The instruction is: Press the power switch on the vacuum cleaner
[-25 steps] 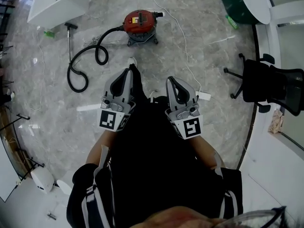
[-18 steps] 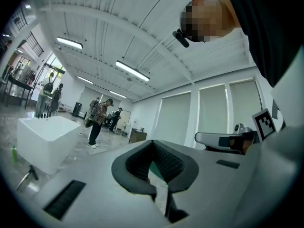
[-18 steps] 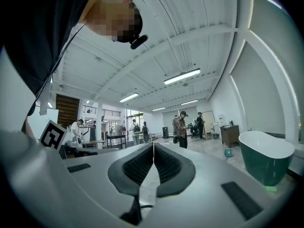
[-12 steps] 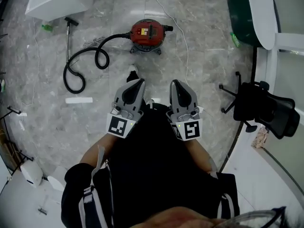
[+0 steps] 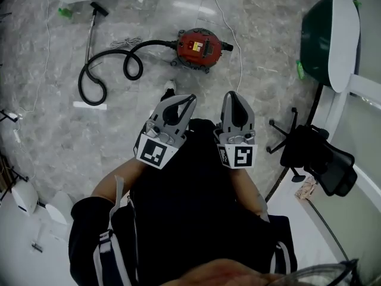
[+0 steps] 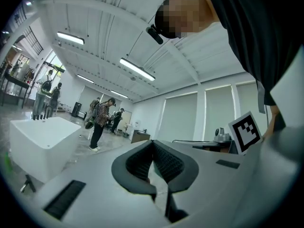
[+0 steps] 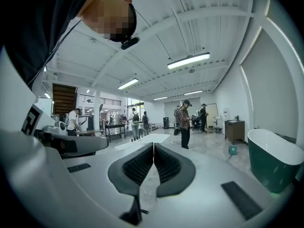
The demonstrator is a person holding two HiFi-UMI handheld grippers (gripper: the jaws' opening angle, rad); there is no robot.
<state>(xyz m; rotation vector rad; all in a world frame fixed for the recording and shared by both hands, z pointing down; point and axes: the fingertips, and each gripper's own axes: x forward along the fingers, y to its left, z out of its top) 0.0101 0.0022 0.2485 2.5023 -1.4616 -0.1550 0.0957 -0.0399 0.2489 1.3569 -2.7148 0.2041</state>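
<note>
While the person holds both grippers close in front of the body, the vacuum [image 5: 199,47] stands on the floor [image 5: 143,22] ahead, well apart from them, with its black hose [image 5: 110,67] curling off to the left. Compared with a second ago, the vacuum has slid lower and to the right in the head view, and the chair [image 5: 315,154] and green tub [image 5: 318,37] have shifted too, so I judge that the person is stepping and turning toward the machine. The approach is therefore only beginning and the switch is not yet within reach. I cannot tell which mark on the red top is the switch. The left gripper [image 5: 181,103] has its jaws closed together on nothing, and so has the right gripper [image 5: 234,100]. Both stayed shut and raised through these frames, and their own views show only the room, not the vacuum.
</note>
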